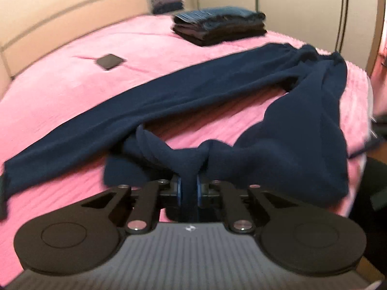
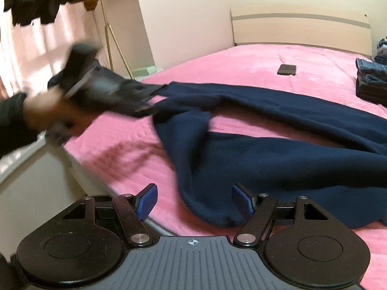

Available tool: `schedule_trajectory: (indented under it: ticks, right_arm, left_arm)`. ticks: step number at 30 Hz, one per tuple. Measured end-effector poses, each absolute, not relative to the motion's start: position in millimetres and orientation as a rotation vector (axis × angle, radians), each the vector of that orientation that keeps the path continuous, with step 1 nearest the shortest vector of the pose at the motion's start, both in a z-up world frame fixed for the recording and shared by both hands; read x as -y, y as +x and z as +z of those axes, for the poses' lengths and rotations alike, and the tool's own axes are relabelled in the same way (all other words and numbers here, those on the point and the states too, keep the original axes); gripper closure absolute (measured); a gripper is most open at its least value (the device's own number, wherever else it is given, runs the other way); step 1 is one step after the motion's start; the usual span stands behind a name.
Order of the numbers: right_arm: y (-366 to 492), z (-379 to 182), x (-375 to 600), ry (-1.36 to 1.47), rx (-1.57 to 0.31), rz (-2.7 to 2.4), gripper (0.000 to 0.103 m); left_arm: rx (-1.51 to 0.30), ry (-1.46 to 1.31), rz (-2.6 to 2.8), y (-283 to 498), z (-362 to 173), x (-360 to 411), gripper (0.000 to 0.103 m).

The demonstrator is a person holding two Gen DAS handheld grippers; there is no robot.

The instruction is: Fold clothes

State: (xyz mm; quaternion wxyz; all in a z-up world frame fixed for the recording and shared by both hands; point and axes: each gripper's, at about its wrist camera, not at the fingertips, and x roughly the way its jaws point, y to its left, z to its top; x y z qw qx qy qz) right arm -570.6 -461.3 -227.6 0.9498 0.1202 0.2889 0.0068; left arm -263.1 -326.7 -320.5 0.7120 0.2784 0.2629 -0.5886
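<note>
A pair of navy blue trousers [image 1: 193, 91] lies spread on the pink bed [image 1: 72, 89]. My left gripper [image 1: 188, 186] is shut on a bunched fold of the trousers at one leg end and holds it just above the blanket. In the right wrist view the left gripper [image 2: 147, 101] appears blurred at the left, held by a hand, pinching the trousers [image 2: 278, 159]. My right gripper [image 2: 193, 200] is open, its blue pads [image 2: 147, 203] on either side of the near edge of the fabric, touching nothing.
A stack of folded dark clothes [image 1: 220, 25] sits at the far end of the bed, also at the right edge of the right wrist view [image 2: 372, 82]. A black phone [image 1: 110, 61] lies on the blanket. The bed's edge [image 2: 79, 169] drops off at the left. A headboard [image 2: 300, 27] stands behind.
</note>
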Motion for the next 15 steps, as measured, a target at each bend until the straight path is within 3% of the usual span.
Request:
schedule_trajectory:
  ticks: [2, 8, 10, 15]
  right_arm:
    - [-559, -227, 455, 0.246, -0.576, 0.041, 0.014]
    - [-507, -230, 430, 0.230, -0.595, 0.170, 0.014]
    - [-489, -235, 419, 0.217, -0.601, 0.213, 0.014]
    - [-451, -249, 374, 0.177, -0.597, 0.338, 0.014]
  left_arm:
    - [-0.630, 0.569, -1.278, -258, -323, 286, 0.087]
    - [-0.663, 0.681, -1.082, -262, -335, 207, 0.078]
    - [-0.638, 0.667, -1.072, -264, -323, 202, 0.061]
    - [-0.524, 0.643, -1.107, -270, -286, 211, 0.033]
